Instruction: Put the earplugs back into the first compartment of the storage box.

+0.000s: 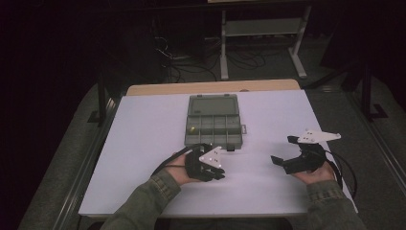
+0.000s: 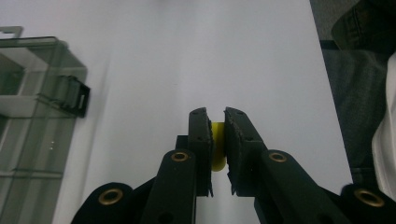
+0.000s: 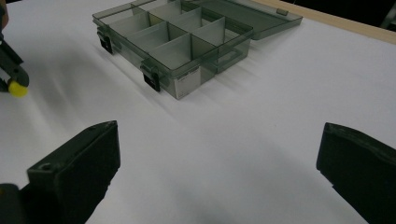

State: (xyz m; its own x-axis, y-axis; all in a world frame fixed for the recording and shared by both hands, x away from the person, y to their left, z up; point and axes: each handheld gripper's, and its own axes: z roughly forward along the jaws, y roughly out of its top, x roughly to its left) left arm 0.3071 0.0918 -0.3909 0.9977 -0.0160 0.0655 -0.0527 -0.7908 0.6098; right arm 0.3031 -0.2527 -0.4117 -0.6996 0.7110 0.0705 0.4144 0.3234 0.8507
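the left claw (image 2: 217, 140) is clamped on a small yellow ball (image 2: 218, 149), held low over the tabletop (image 1: 143, 143) just beside the open box (image 1: 212, 120), likely so it can go into a compartment. the right claw (image 3: 219, 172) is spread wide and empty, well apart. another yellow bit (image 1: 192, 129) sits in a left compartment; nothing blocks the way.

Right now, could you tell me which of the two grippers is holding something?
The left gripper, just in front of the compartment box: its jaws clamp a small yellow piece. The right gripper stands wide open over bare table.
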